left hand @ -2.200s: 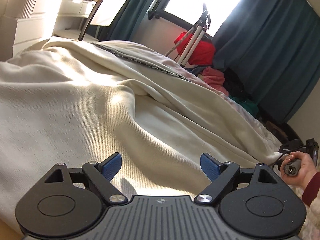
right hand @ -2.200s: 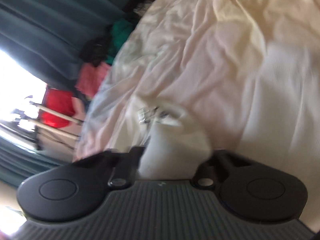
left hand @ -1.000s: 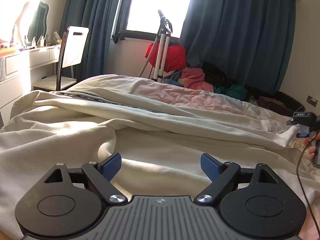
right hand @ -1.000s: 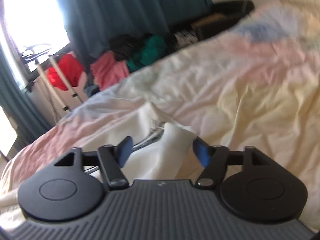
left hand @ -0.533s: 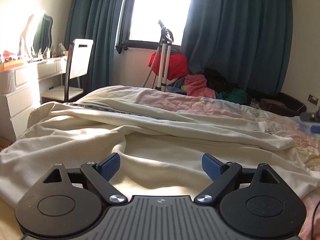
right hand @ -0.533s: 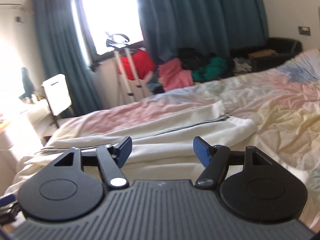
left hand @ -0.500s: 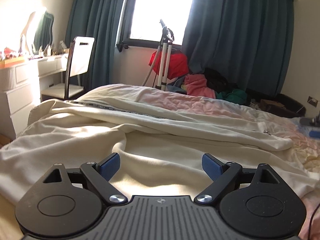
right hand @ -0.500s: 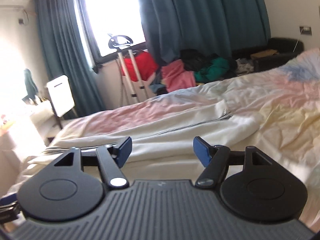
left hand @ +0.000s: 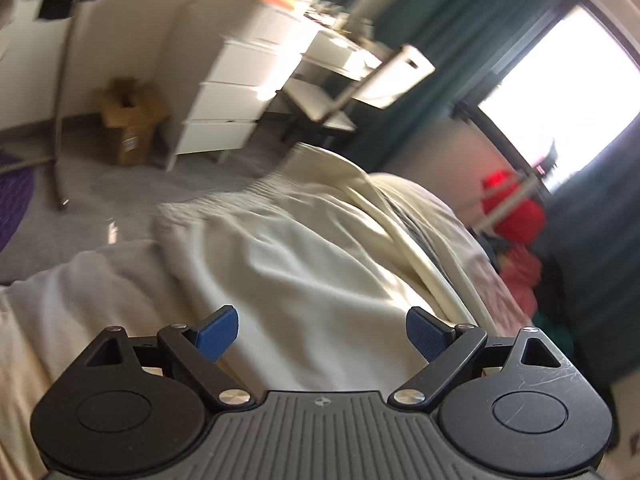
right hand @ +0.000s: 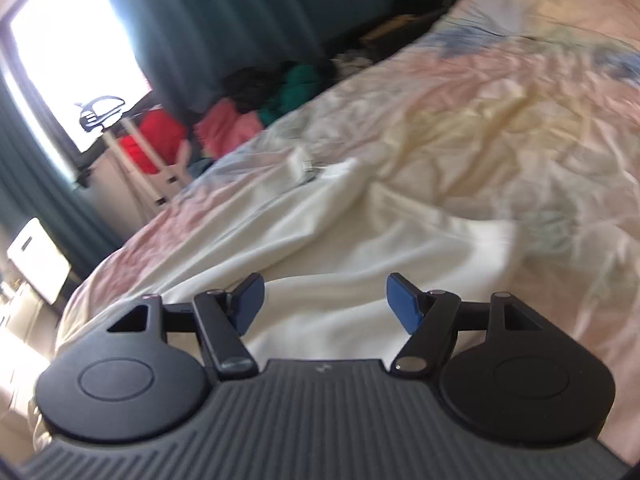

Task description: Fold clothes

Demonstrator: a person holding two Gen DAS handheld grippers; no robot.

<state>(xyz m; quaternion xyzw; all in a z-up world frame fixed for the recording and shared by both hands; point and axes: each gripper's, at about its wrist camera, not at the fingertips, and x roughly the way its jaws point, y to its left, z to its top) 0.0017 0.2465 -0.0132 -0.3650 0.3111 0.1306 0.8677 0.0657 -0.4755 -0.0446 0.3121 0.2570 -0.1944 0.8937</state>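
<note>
A cream zip-up garment (left hand: pixel 312 264) lies spread across the bed, its ribbed hem (left hand: pixel 256 192) hanging toward the floor at the bed's edge. My left gripper (left hand: pixel 322 330) hovers over this cloth, open, with nothing between its blue pads. In the right wrist view the same garment (right hand: pixel 320 248) stretches along the bed, and its zipper end (right hand: pixel 304 166) lies farther off. My right gripper (right hand: pixel 322 300) is open just above the white cloth and holds nothing. Both views are blurred by motion.
The bed carries a pastel crumpled sheet (right hand: pixel 500 112). A white drawer unit (left hand: pixel 236 88), a cardboard box (left hand: pixel 128 120) and a chair (left hand: pixel 360 88) stand beyond the bed's edge. Teal curtains (right hand: pixel 240 20), a red bag (right hand: pixel 156 140) and a clothes pile (right hand: pixel 260 108) sit by the window.
The left gripper has swung left and tilted down toward the bed's edge and hem. The right gripper has dipped and rolled toward the cloth on the right. Both stay open.
</note>
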